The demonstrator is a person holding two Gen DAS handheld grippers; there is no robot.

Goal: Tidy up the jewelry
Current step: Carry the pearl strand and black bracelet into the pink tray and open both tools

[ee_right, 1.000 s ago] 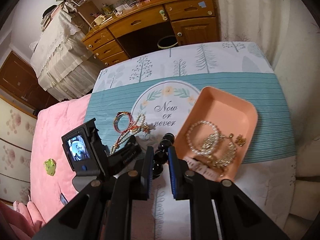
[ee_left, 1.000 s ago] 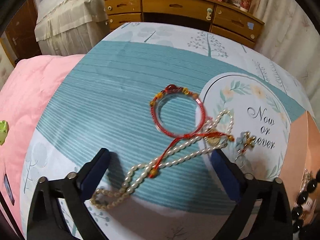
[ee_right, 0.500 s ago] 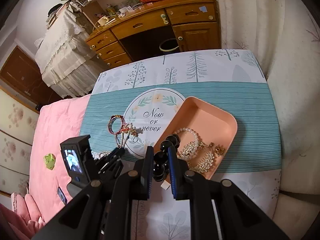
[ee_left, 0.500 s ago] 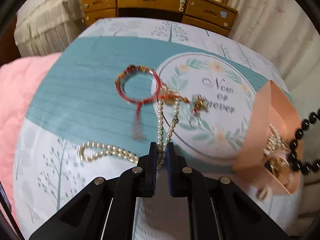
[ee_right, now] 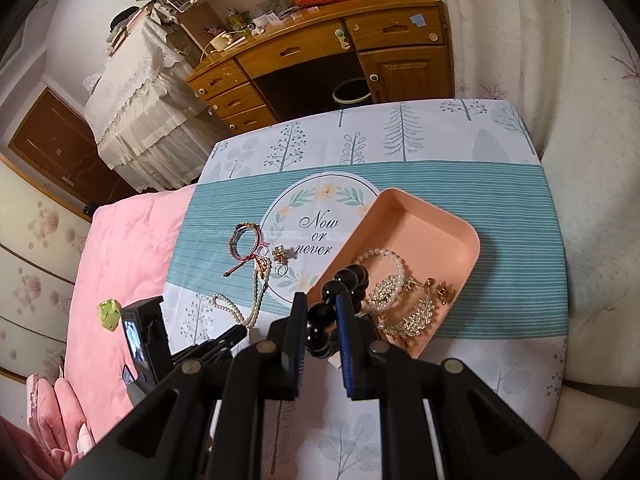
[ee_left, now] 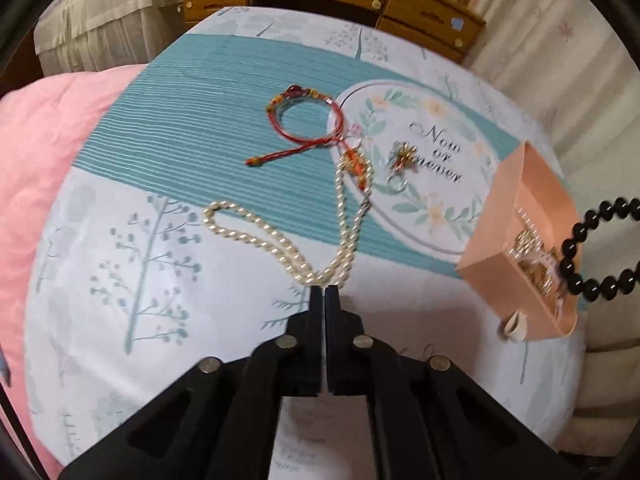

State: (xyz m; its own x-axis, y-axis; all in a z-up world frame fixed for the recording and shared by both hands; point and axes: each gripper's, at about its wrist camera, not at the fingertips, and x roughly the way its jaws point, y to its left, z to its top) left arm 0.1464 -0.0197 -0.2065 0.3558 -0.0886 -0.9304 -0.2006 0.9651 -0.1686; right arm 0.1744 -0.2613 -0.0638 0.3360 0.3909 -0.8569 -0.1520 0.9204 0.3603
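Observation:
My left gripper (ee_left: 324, 289) is shut on the pearl necklace (ee_left: 280, 240), which trails over the tablecloth; it also shows in the right wrist view (ee_right: 244, 312). A red cord bracelet (ee_left: 306, 120) and a small gold earring (ee_left: 404, 156) lie beyond it. My right gripper (ee_right: 322, 304) is shut on a black bead bracelet (ee_right: 340, 288), held above the near end of the peach tray (ee_right: 440, 236). The black beads also hang at the right of the left wrist view (ee_left: 588, 248). The tray (ee_left: 532, 196) holds a pearl bracelet (ee_right: 380, 260) and several gold pieces (ee_right: 416, 312).
A pink quilt (ee_right: 120, 260) lies left of the table with a small green object (ee_right: 109, 314) on it. A wooden desk (ee_right: 320, 52) stands beyond the table's far edge. Pale curtain fabric (ee_right: 592, 160) hangs to the right.
My left gripper shut on the pearl necklace and pulled it toward me, dragging it off the red bracelet. My right gripper carried the black beads over the tray's near end.

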